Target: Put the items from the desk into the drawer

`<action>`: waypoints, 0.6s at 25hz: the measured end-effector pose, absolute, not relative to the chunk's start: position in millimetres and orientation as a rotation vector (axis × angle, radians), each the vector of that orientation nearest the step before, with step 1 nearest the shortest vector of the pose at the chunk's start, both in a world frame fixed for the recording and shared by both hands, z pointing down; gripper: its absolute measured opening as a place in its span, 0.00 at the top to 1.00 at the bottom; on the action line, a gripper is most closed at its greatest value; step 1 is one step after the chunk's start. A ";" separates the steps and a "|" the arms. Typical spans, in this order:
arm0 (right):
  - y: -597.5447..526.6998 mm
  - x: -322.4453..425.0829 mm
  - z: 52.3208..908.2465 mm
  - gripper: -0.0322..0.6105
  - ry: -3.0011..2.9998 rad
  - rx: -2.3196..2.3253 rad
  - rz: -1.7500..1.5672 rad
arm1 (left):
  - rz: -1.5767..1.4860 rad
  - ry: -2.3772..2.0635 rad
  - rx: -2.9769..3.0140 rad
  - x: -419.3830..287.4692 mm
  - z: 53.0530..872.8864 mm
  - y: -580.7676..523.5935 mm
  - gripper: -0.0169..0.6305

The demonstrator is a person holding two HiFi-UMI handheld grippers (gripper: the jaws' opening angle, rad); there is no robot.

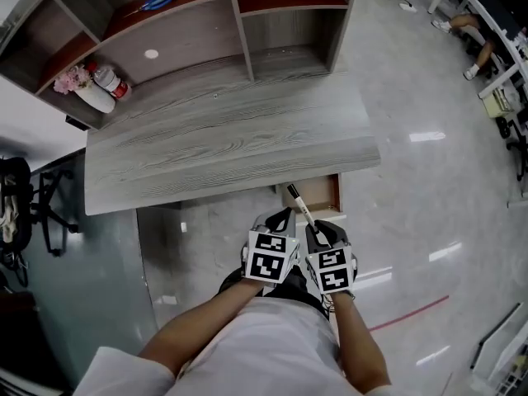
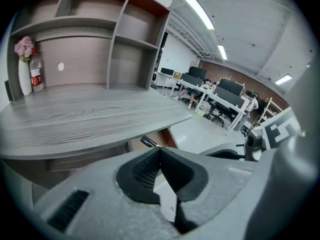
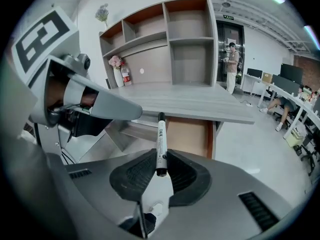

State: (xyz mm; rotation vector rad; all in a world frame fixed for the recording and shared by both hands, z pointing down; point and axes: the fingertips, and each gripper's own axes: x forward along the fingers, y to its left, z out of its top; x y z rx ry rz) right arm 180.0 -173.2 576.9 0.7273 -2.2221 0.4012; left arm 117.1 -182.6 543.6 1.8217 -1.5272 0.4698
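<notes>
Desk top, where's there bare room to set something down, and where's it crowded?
Nearly the whole desk top is bare, from its front edge back to the shelf unit. Only the back left corner is taken, by the vase and bottle. The open drawer below the right front edge also looks bare.

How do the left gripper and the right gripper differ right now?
The right gripper is shut on a marker that sticks out forward; the left gripper has its jaws together on nothing. The right gripper lines up with the open drawer; the left gripper sits just left of it. Both are held side by side before the desk.
</notes>
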 end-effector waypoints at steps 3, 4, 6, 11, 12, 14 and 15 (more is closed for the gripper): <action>-181.9 187.3 595.5 0.87 -2.230 0.664 0.404 | 0.483 -1.560 1.772 121.7 553.6 -189.5 0.97; -184.8 187.4 600.2 0.87 -2.234 0.643 0.410 | 0.490 -1.574 1.756 121.4 555.8 -191.0 0.97; -190.9 184.8 608.7 0.87 -2.245 0.606 0.429 | 0.502 -1.601 1.722 118.6 559.6 -192.8 0.97; -208.0 180.0 638.1 0.87 -2.264 0.536 0.453 | 0.480 -1.630 1.608 114.8 578.2 -190.5 0.97; -210.1 179.1 644.1 0.87 -2.266 0.521 0.455 | 0.482 -1.639 1.586 114.4 582.8 -188.7 0.97; -213.9 175.3 655.0 0.87 -2.271 0.497 0.459 | 0.501 -1.660 1.557 111.8 589.5 -187.4 0.97; -215.8 172.8 660.4 0.87 -2.273 0.489 0.460 | 0.511 -1.669 1.551 110.0 591.7 -188.1 0.97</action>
